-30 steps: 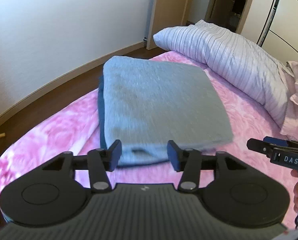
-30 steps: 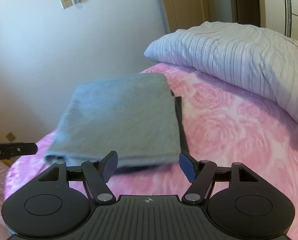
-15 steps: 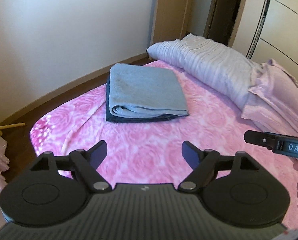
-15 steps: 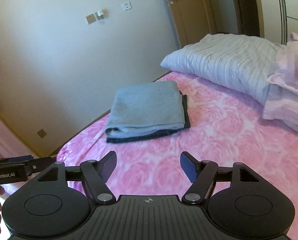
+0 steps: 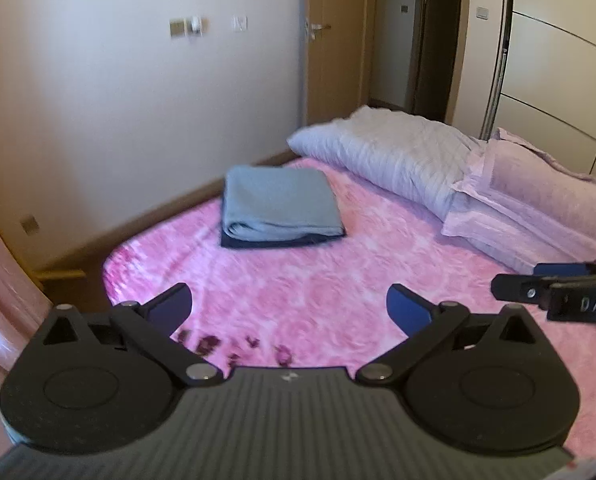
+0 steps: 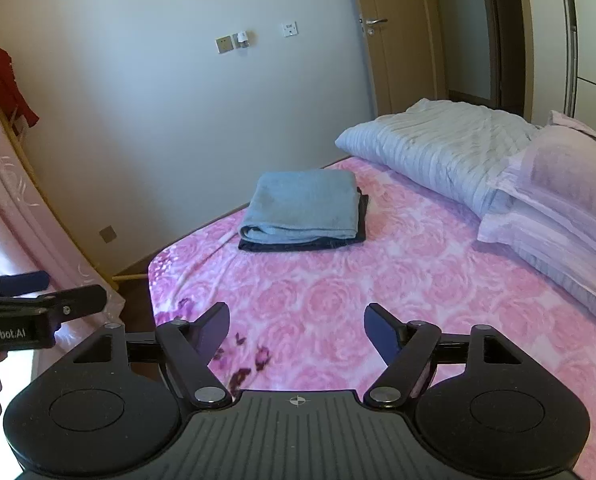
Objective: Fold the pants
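Folded light-blue pants (image 5: 278, 201) lie on a dark folded garment (image 6: 298, 245), far side of the pink bed (image 5: 337, 280). Left gripper (image 5: 289, 306) and right gripper (image 6: 297, 326): jaws have just been opening, now spread, nothing between them. Judgement: fold looks complete; retreat clear, leave the stack undisturbed.

My left view: soft motion blur, warm cast. My right view: sharper, cooler. Daylight enters from left side; bedspread (image 6: 377, 280) bright, evenly lit. Fisheye bends walls; corners vignette black.
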The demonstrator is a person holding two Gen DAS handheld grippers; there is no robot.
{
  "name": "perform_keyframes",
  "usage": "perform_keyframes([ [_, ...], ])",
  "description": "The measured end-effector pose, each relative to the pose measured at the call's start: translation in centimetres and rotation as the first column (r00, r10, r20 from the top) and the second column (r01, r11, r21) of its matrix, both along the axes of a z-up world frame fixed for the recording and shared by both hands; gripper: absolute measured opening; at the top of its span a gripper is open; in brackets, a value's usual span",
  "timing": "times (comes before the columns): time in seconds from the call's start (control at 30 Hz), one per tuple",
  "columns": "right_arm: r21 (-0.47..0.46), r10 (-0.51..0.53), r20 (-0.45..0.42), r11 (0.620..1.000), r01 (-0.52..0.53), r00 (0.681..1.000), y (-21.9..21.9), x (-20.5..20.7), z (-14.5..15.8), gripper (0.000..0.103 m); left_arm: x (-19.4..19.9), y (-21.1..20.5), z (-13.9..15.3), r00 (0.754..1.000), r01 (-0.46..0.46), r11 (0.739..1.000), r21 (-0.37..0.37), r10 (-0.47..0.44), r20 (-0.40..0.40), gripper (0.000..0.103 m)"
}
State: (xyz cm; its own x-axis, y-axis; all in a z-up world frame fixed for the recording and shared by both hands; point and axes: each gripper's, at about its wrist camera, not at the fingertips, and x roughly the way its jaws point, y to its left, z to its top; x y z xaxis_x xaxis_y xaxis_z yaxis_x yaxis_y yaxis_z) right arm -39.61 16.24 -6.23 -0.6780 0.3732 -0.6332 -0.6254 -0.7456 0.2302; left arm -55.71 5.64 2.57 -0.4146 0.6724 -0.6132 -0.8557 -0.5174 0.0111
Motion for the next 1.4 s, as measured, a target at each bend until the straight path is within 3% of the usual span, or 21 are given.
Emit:
perform_keyframes([
  [0.13, -0.01, 0.012, -0.012, 1.0, -0.012, 1.0, -1.6, 1.4, 1.0, 0.072, 1.1, -2.5, 1.0, 0.997, 0.001, 1.0, 0.026, -0.003, 0.075, 0.102],
  [0.73, -0.021, 0.124, 0.024, 0.992, -0.124, 0.992, -6.8, 1.0, 1.1, 0.072, 1.4, -6.7, 0.8, 0.983, -0.054, 0.998, -0.017, 0.056, 0.176, 0.102],
  [1.4, -0.024, 0.123, 0.037, 0.992, -0.122, 0.992, -6.8, 0.1, 0.7, 0.072, 0.7, -6.8, 0.0, 0.983, -0.048, 0.998, -0.039, 0.054, 0.174, 0.102],
])
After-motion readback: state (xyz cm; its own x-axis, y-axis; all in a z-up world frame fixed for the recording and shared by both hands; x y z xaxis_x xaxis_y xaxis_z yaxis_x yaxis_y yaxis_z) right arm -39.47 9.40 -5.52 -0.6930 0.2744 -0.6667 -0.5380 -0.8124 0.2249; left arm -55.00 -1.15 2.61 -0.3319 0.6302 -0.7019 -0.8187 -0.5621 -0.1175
